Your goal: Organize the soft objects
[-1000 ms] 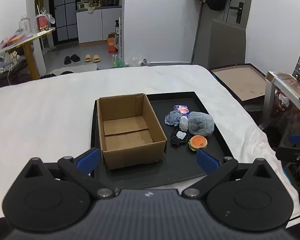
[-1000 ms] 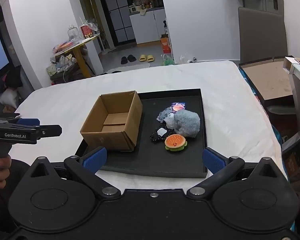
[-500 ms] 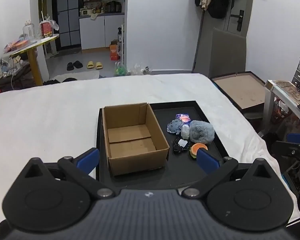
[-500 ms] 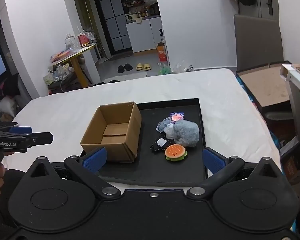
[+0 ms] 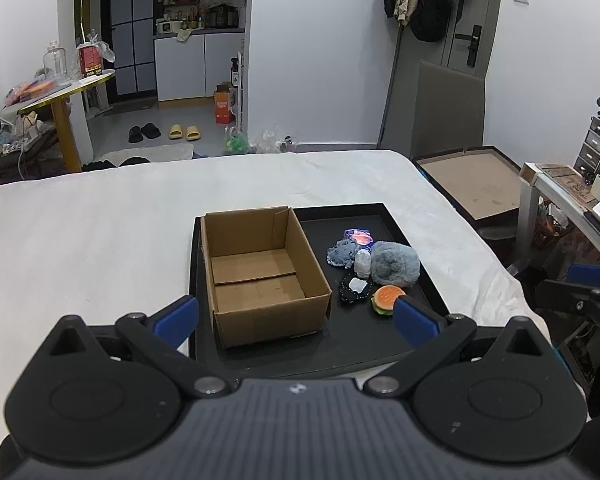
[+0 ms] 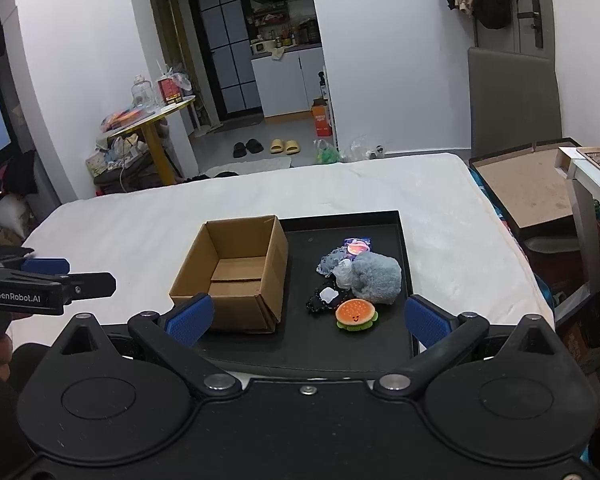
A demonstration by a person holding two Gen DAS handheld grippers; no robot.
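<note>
An empty cardboard box (image 5: 260,272) (image 6: 232,272) stands on the left half of a black tray (image 5: 380,344) (image 6: 384,348) on a white bed. Right of the box lies a cluster of soft toys: a grey fluffy plush (image 5: 396,267) (image 6: 378,278), a burger toy (image 5: 386,299) (image 6: 356,314), a blue-grey plush (image 5: 342,252), a black-and-white piece (image 5: 354,288) (image 6: 326,298) and a pink packet (image 5: 360,237) (image 6: 356,246). My left gripper (image 5: 296,318) is open, held back from the tray's near edge. My right gripper (image 6: 306,320) is open too, with nothing between its fingers.
The white bed (image 5: 80,240) spreads wide to the left and beyond the tray. A flat brown box (image 5: 472,180) and a desk (image 5: 568,196) stand to the right of the bed. A yellow table (image 6: 156,120) and slippers (image 6: 284,146) lie beyond it.
Both grippers have drawn back and tilted up, so the tray and box sit lower and farther in both views. The toys and box have not moved.
</note>
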